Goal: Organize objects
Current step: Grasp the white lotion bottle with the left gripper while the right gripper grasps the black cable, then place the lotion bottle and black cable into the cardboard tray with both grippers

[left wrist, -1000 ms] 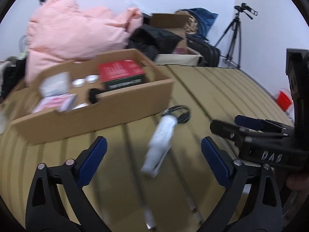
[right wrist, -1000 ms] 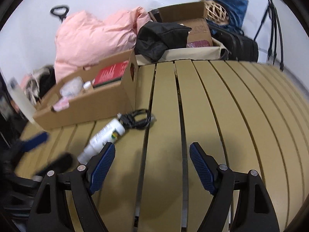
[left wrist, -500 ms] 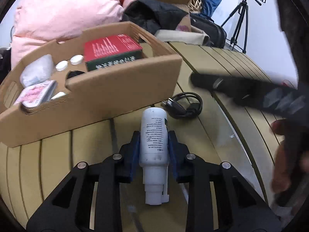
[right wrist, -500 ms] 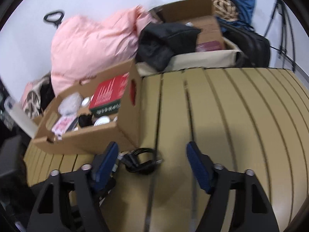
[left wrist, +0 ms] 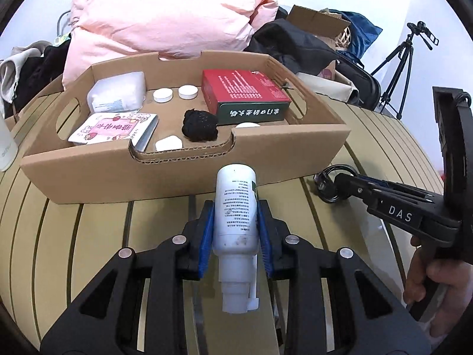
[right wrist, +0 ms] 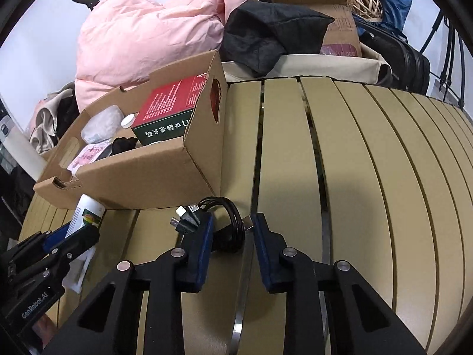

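White bottle (left wrist: 235, 213) pinched in left gripper (left wrist: 235, 238) just before cardboard box (left wrist: 183, 174), cap end partly hidden; right gripper (right wrist: 231, 236) part-closed round black cable (right wrist: 227, 222), contact unclear.

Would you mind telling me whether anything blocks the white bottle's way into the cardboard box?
Only the box's near wall, which stands between the white bottle in the left gripper and the inside; the notch in it is lower. Bare floor shows behind the notch.
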`<state>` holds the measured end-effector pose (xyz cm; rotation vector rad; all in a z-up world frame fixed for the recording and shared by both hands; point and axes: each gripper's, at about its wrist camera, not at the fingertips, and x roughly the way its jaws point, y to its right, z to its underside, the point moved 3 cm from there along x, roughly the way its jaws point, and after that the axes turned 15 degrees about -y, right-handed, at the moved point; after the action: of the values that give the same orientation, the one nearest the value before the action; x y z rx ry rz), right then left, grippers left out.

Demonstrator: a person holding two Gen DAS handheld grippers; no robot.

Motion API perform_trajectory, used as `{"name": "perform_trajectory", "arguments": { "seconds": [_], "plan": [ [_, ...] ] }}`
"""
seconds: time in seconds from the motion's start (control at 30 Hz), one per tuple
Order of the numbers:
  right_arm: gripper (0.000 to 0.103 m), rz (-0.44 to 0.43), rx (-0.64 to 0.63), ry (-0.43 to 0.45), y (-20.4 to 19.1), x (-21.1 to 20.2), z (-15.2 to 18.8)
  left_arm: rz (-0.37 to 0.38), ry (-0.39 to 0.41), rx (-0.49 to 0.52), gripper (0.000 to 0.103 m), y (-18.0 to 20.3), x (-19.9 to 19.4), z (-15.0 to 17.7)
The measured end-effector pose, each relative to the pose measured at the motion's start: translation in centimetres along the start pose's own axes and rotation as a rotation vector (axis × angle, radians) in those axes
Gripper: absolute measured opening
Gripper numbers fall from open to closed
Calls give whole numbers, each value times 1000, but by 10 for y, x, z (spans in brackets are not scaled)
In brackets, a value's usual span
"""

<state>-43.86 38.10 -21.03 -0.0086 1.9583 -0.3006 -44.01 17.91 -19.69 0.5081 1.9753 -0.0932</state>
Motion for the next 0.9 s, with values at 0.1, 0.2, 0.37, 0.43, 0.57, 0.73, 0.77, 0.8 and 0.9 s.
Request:
{"name": "perform_trajectory", "arguments": {
  "seconds": [0.1, 0.2, 0.37, 0.43, 0.57, 0.73, 0.77, 0.8, 0.9],
  "plan": [
    [19, -14, 4, 22, -1, -7, 0, -13, 7, 1, 24, 1, -1, -1],
    [19, 17, -10, 30, -5, -10, 0, -11, 8, -10, 24, -3, -3, -2],
    [18, 4, 9, 43, -4, -16, 1, -12, 40, -37, 24, -10, -16, -4],
    [18, -12, 10, 51, -4, -22, 4, -5, 59, -49, 24, -13, -27, -4],
    [18, -38, 17, 83, -10, -41, 17, -4, 102, -92, 24, -23, -52, 1],
    [18, -39, -65, 121, -43, -70, 42, -89, 134, -106, 25, -31, -84, 19],
    [18, -46, -93, 138, -52, -79, 45, -100, 138, -111, 24, -34, -89, 23],
    [18, -51, -109, 156, -59, -87, 45, -116, 143, -122, 24, -38, -94, 27],
    [18, -96, -146, 201, -78, -104, 45, -138, 155, -128, 24, -46, -102, 28]
  ]
}}
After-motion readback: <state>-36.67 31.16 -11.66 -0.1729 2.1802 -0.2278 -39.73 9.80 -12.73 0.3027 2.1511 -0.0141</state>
